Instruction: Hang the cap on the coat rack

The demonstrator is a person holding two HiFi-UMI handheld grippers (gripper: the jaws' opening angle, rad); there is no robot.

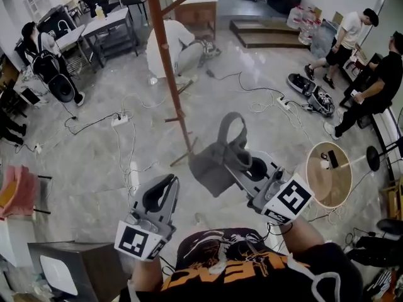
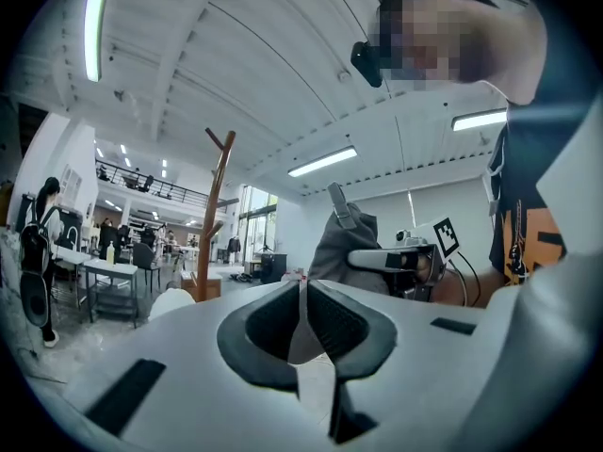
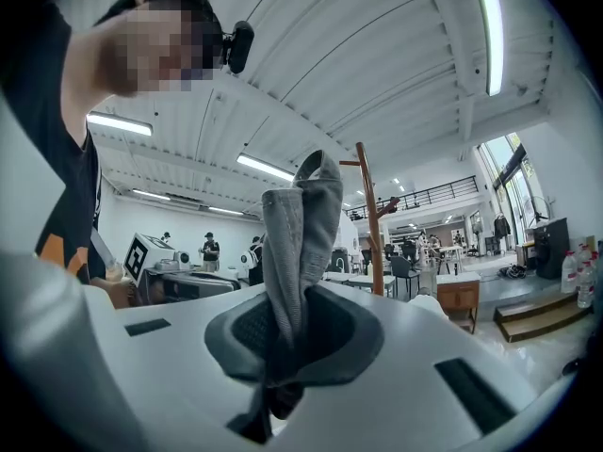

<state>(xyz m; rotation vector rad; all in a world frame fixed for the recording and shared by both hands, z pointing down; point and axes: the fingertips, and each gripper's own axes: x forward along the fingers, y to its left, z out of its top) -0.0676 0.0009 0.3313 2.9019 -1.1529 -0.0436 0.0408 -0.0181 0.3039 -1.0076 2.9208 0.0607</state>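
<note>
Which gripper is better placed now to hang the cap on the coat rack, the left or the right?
Right. The right gripper is shut on the gray cap, with the coat rack ahead of it. The left gripper is shut and holds nothing.

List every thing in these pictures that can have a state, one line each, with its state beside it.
cap: off the rack, hanging pinched by its fabric, held up in the air.
coat rack: upright on the floor, with no cap on the pegs that show.
right tongs: shut on the cap.
left tongs: shut, with nothing between the jaws.
</note>
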